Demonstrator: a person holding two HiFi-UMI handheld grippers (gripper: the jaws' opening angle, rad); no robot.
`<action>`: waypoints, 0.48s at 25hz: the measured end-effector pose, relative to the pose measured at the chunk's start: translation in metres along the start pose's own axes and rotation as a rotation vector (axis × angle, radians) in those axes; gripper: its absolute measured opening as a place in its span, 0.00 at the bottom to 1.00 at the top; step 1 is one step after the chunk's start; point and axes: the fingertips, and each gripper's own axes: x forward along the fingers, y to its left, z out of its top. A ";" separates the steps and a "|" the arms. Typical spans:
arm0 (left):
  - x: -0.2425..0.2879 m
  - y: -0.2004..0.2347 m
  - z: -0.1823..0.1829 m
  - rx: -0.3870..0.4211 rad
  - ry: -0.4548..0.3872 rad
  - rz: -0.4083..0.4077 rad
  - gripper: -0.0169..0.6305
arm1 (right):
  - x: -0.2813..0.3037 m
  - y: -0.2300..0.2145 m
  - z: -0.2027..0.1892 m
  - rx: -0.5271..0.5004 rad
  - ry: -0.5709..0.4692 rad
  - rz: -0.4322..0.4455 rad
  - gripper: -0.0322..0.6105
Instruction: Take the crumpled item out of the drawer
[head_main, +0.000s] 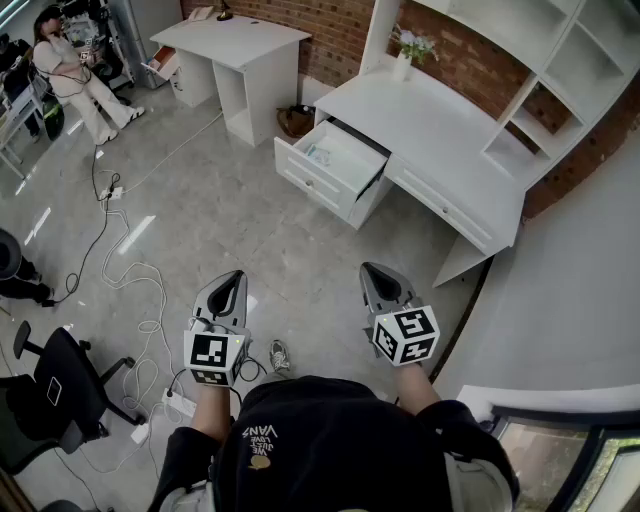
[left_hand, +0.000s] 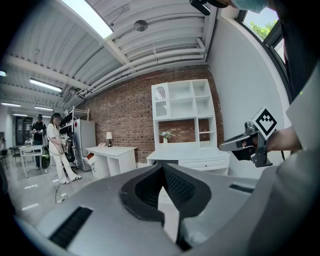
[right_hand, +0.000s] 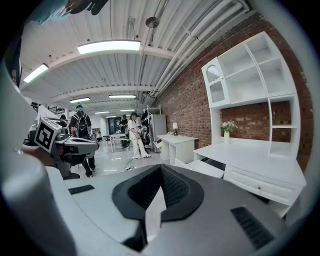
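Note:
The white desk (head_main: 450, 130) stands against the brick wall, with its left drawer (head_main: 335, 168) pulled open. A pale crumpled item (head_main: 318, 154) lies inside the drawer, small in the head view. Both grippers are held over the floor, well short of the desk. My left gripper (head_main: 236, 276) (left_hand: 162, 166) is shut with nothing between its jaws. My right gripper (head_main: 373, 268) (right_hand: 160, 168) is also shut and empty. The right gripper view shows the open drawer (right_hand: 199, 168) from the side, its contents hidden. In the left gripper view the jaws hide most of the drawer.
A second white desk (head_main: 235, 45) stands at the back left, with a person (head_main: 70, 70) beyond it. Cables (head_main: 130, 270) trail over the grey floor on the left. A black office chair (head_main: 50, 390) is at the near left. A vase of flowers (head_main: 405, 55) stands on the desk.

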 end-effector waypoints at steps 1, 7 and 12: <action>0.001 0.003 0.000 -0.001 0.002 -0.003 0.04 | 0.003 0.001 0.002 0.010 -0.009 0.006 0.05; 0.015 0.022 -0.004 -0.017 0.005 -0.060 0.04 | 0.028 0.008 0.017 0.064 -0.057 0.012 0.05; 0.034 0.046 -0.009 -0.018 0.020 -0.109 0.04 | 0.057 0.013 0.022 0.085 -0.055 -0.016 0.16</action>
